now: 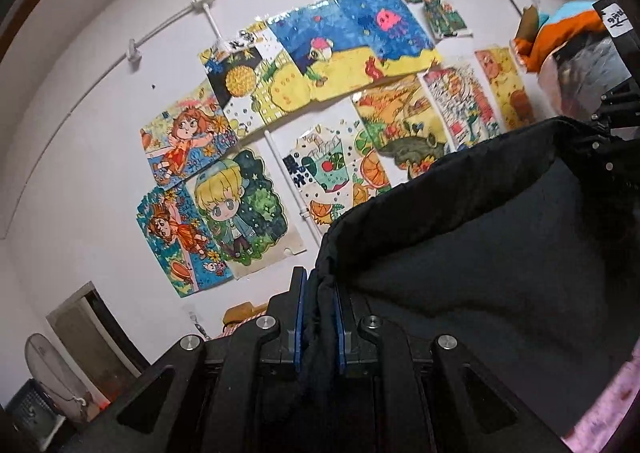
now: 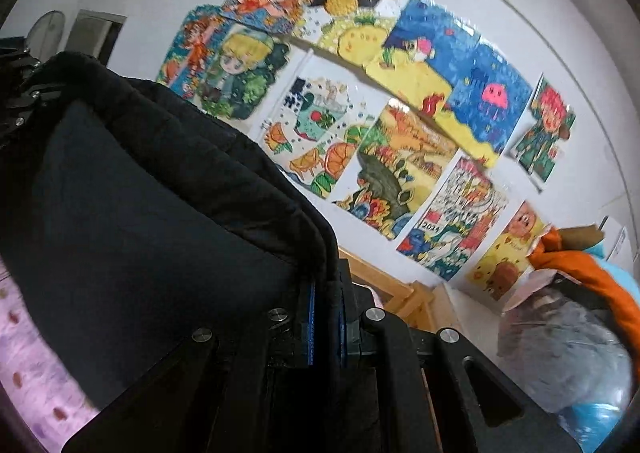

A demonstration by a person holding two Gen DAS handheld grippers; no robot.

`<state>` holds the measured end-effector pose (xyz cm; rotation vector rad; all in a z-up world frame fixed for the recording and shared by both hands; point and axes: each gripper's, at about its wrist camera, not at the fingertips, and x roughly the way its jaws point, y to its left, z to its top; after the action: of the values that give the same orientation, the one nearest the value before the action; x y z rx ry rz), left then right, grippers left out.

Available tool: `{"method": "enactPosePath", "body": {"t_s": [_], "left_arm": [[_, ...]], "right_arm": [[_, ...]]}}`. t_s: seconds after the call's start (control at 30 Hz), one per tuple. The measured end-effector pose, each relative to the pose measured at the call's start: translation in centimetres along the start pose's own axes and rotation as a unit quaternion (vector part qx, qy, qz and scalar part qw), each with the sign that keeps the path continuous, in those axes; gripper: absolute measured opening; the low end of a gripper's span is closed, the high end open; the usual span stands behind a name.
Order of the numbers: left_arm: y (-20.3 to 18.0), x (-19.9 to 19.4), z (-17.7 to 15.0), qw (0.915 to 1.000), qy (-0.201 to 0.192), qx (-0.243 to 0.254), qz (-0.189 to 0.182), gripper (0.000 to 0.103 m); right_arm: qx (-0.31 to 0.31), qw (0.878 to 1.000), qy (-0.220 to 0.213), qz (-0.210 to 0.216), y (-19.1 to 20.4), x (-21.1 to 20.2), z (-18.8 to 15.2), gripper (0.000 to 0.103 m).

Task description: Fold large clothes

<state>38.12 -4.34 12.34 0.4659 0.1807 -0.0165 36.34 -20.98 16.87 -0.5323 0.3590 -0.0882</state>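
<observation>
Garment (image 1: 480, 253), dark and bulky, hung in the air between both claws, stretched from one to the other. Left gripper (image 1: 319, 293): clamped nearly shut on a bunched edge, blue pads (image 1: 301, 317) pinching thick fabric. Right gripper (image 2: 326, 301): likewise squeezed almost closed on the opposite corner, layered hem rising up and leftward from the jaws. Below the claws, only a sliver of pink bedding (image 2: 28, 353); beyond them, wall drawings (image 1: 280, 93) and, off to the right, a heap of orange cloth (image 2: 580, 265). Judged risky: heavy padded cloth held by narrow pinches could slide out under a quick swing. Uneven tension might twist the span and spoil the fold line. Also possible: slack bottom catching on the bed edge, out of sight.
</observation>
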Motion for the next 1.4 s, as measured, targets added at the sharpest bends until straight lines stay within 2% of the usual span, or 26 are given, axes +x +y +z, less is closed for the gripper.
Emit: {"method": "enactPosePath", "body": {"t_s": [0.07, 0.2, 0.43, 0.5, 0.57, 0.6, 0.63, 0.77, 0.9, 1.03, 1.2, 1.3, 1.33, 1.37, 1.4], "left_arm": [[-0.6, 1.5, -0.3, 1.0, -0.006, 0.005, 0.002, 0.011], [-2.7, 3.7, -1.4, 0.9979, -0.027, 0.047, 0.034, 0.011], [-4.0, 9.8, -1.7, 0.9972, 0.024, 0.052, 0.048, 0.011], [-4.6, 11.4, -2.3, 0.9956, 0.038, 0.067, 0.054, 0.011], [-5.4, 13.1, -3.1, 0.9923, 0.056, 0.094, 0.058, 0.011], [-5.7, 13.9, -3.5, 0.9909, 0.065, 0.105, 0.054, 0.011], [-5.9, 14.7, -3.7, 0.9919, 0.034, 0.116, 0.039, 0.011], [-6.9, 17.8, -4.9, 0.9914, 0.065, 0.113, 0.014, 0.011], [-8.5, 20.7, -6.7, 0.9863, 0.105, 0.127, 0.007, 0.012], [-9.4, 21.2, -7.6, 0.9832, 0.112, 0.143, 0.016, 0.014], [-9.3, 21.0, -7.6, 0.9817, 0.125, 0.143, 0.009, 0.019], [-8.7, 20.5, -7.3, 0.9839, 0.127, 0.126, 0.0, 0.032], [-8.4, 20.2, -7.1, 0.9853, 0.123, 0.118, -0.003, 0.046], [-8.1, 20.0, -6.9, 0.9867, 0.119, 0.11, 0.001, 0.069], [-7.7, 19.7, -6.7, 0.9885, 0.114, 0.099, 0.011, 0.08]], "right_arm": [[-0.004, 1.0, 0.008, 0.004, 0.1, 2.6, -0.2, 0.007], [-0.006, 1.0, 0.018, 0.015, 0.1, 6.5, -0.8, 0.007], [-0.013, 0.999, 0.028, 0.013, 1.6, 12.1, -1.9, 0.007], [-0.011, 0.999, 0.038, 0.015, 1.8, 13.8, -1.9, 0.007], [-0.002, 0.998, 0.056, 0.035, 1.9, 16.0, -2.0, 0.007], [0.003, 0.997, 0.062, 0.043, 1.9, 16.9, -2.2, 0.007], [0.003, 0.996, 0.07, 0.052, 2.1, 17.7, -2.5, 0.007], [-0.012, 0.992, 0.096, 0.081, 3.0, 21.0, -4.4, 0.007], [0.011, 0.987, 0.12, 0.106, 3.6, 23.4, -6.2, 0.007], [0.018, 0.985, 0.125, 0.116, 4.5, 24.9, -7.4, 0.007], [0.035, 0.985, 0.113, 0.125, 4.6, 25.3, -7.5, 0.007], [0.042, 0.984, 0.114, 0.128, 4.6, 25.5, -7.6, 0.007], [0.046, 0.984, 0.114, 0.129, 4.4, 25.5, -7.6, 0.009], [0.052, 0.984, 0.113, 0.129, 4.3, 25.3, -7.7, 0.011], [0.057, 0.984, 0.114, 0.127, 4.1, 25.2, -7.8, 0.012]]}}
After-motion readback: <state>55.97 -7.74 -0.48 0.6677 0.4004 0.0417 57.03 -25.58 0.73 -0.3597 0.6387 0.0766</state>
